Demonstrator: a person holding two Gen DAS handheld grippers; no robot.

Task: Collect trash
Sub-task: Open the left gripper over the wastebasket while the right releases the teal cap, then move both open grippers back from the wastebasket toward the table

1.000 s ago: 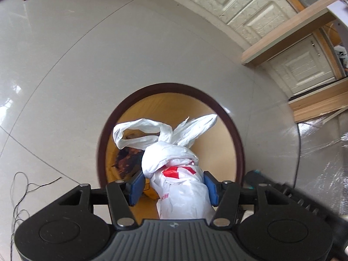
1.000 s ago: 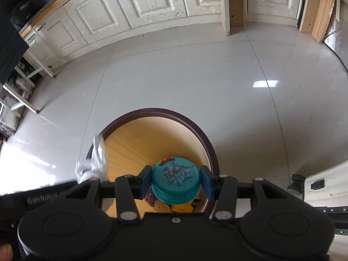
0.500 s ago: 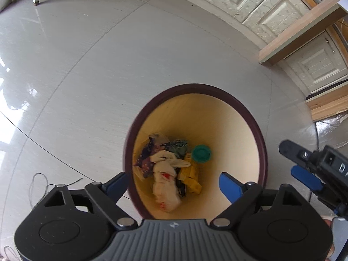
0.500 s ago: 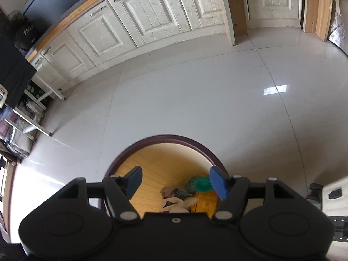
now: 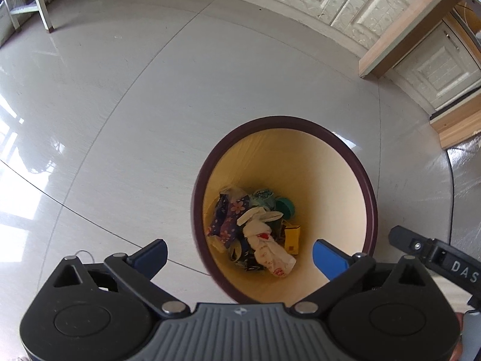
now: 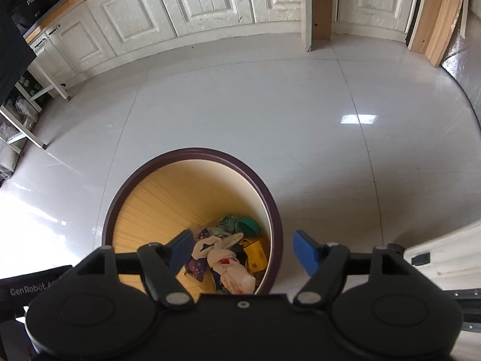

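You are holding both grippers over the round waste bin (image 5: 369, 198), and both are empty. The left gripper (image 5: 239, 257) is spreading its jaws wide with nothing between the blue pads (image 5: 150, 255); the right gripper (image 6: 243, 251) is also opening its jaws, with only the bin showing in the gap.

The trash is lying at the bottom of the bin: a knotted white plastic bag (image 5: 264, 245) with red print in the middle, a teal cap (image 5: 285, 207) against the far side, a yellow carton (image 5: 292, 237) just beside the bag, and a dark floral wrapper (image 5: 225, 219) on the left. In the right wrist view the same pile sits low against the near wall, the bag (image 6: 228, 266) between the teal cap (image 6: 248, 225) and the gripper body.

The release looks complete, so you are finishing the drop step. To do it well, keep both sets of jaws spread as you are lifting away, so no bag handle snags on a pad. Rise clear before swinging sideways; the right gripper's far pad (image 6: 303, 248) is hanging outside the dark rim (image 6: 192, 153), and a sideways move could knock the bin over. Watch the other gripper's tip (image 5: 402, 237) at the left view's right edge, and separate the hands as you go.
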